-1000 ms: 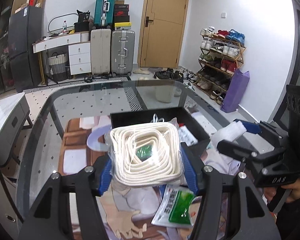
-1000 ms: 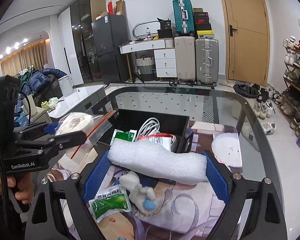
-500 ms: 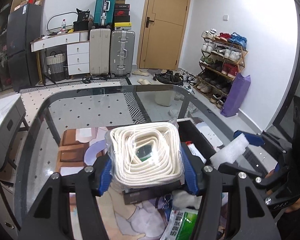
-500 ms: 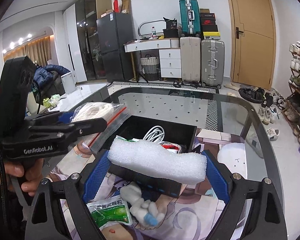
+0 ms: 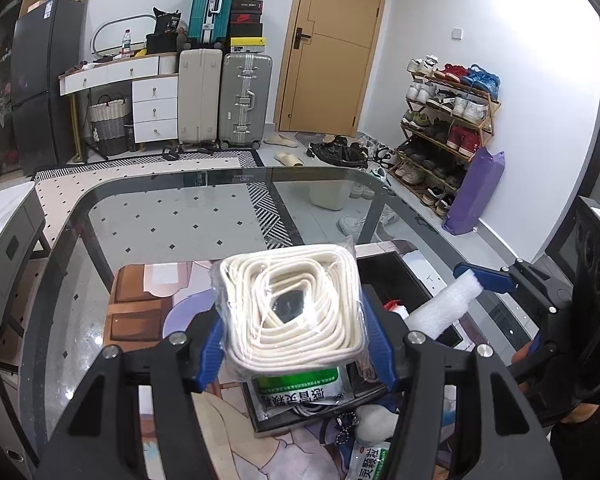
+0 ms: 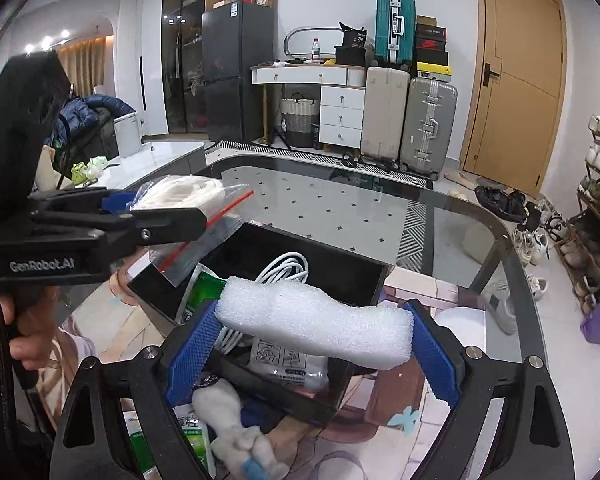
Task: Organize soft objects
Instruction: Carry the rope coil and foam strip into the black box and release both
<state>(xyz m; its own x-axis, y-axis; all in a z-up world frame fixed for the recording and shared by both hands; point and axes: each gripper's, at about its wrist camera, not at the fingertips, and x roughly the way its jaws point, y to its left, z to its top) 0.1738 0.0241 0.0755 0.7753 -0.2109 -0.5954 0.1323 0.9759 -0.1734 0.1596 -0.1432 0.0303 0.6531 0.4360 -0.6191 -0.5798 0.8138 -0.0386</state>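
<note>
Glass tabletop [image 5: 172, 220] under my hands, with a printed mat [image 5: 140, 296] on it and suitcases and a shoe rack far behind. My left gripper [image 5: 296, 332] is clamped on the bag of coiled white cord [image 5: 292, 308], its blue pads pressed into both sides of the bag. It hangs clear of the surface, and the black box [image 5: 392, 276] lies just below and to the right of my fingertips. My right gripper [image 6: 316, 340] holds the white foam piece [image 6: 316, 320] across its length, each end pressed against a pad, directly over the near half of the same box.

Already in the box, as far as I can see: a white cable [image 6: 288, 268] toward the far wall, a green-and-white packet [image 5: 300, 392] under my left fingertips, and a clear-wrapped packet [image 6: 288, 364] under the foam.

I'd judge the job about half done. Both held things still need lowering and letting go. Left on the mat nearer to me than the box are a small plush toy [image 6: 236, 440] and another green packet [image 6: 192, 440], beneath my right jaws.
</note>
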